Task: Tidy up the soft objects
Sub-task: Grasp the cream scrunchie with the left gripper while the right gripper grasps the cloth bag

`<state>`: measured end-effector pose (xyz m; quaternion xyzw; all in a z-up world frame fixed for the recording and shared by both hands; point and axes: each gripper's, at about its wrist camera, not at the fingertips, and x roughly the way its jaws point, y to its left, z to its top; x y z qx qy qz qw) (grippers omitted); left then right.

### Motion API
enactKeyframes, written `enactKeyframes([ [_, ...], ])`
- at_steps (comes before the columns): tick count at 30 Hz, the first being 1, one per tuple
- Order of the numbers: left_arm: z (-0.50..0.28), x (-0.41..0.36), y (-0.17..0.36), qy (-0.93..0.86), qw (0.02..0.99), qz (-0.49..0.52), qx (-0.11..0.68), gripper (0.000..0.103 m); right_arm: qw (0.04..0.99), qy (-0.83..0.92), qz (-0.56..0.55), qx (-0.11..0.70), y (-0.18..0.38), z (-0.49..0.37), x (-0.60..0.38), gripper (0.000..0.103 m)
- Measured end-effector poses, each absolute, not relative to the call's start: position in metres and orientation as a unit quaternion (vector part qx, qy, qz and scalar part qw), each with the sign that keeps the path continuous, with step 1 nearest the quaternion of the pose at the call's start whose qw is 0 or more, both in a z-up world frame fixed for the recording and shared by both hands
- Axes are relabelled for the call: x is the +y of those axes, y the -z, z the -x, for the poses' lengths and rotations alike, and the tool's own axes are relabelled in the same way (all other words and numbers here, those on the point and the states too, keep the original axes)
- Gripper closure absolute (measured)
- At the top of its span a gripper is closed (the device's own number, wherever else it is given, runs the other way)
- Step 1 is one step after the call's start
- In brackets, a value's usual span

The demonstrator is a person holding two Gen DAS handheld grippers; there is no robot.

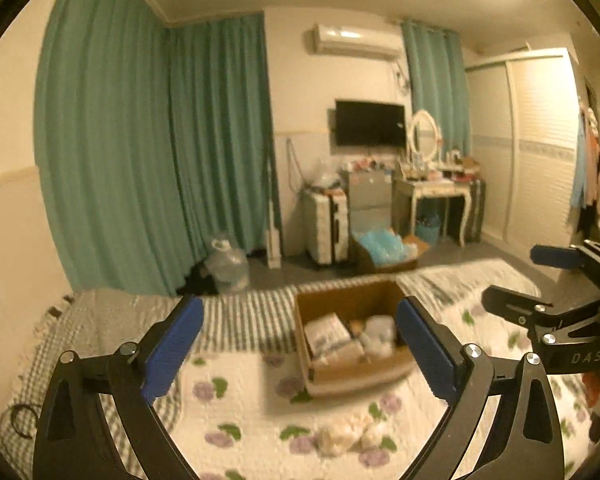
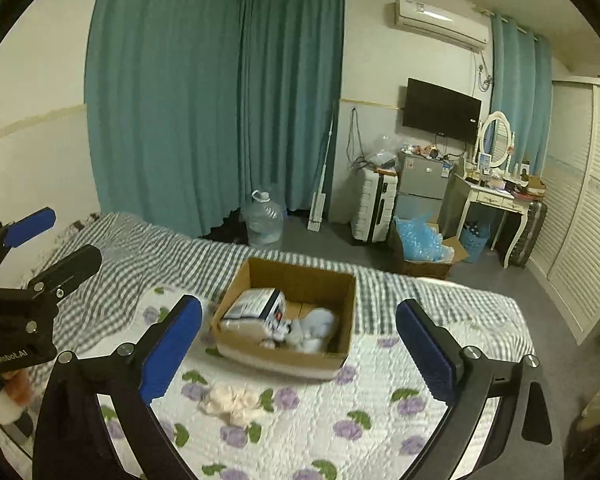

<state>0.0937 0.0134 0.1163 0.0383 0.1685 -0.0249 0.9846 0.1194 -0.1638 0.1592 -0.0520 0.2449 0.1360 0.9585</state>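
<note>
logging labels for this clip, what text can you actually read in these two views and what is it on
"DAS": on the right gripper body, left wrist view.
"GenRobot.AI": on the left gripper body, right wrist view; small, first letters uncertain.
Print on the white package in the cardboard box: too blurred to read.
Fridge stickers: too small.

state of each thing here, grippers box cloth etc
left gripper: open, empty
right gripper: open, empty
cardboard box: open-topped, partly filled, on the bed
cream cloth: crumpled, loose on quilt, outside box
curtains: drawn shut
tv: off
</note>
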Motion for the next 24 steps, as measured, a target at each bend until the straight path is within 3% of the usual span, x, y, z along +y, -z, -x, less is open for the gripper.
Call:
enactKeyframes([
  [8,-0.110,0.036,-0.042,0.020,0.976,-0.010,0.219,0.004,0.941,-0.152,0.061,0.295,-0.079,-0.132,-0.139,0.005],
  [17,-0.139,0.047,0.062,0.013,0.955,0.021,0.295,0.004,0.896,-0.183,0.107,0.390,0.053,-0.170,-0.108,0.005],
  [24,-0.161,0.046,0.109,0.009,0.938,0.019,0.346,0.004,0.869,-0.204,0.092,0.442,0.109,-0.194,-0.099,0.016],
])
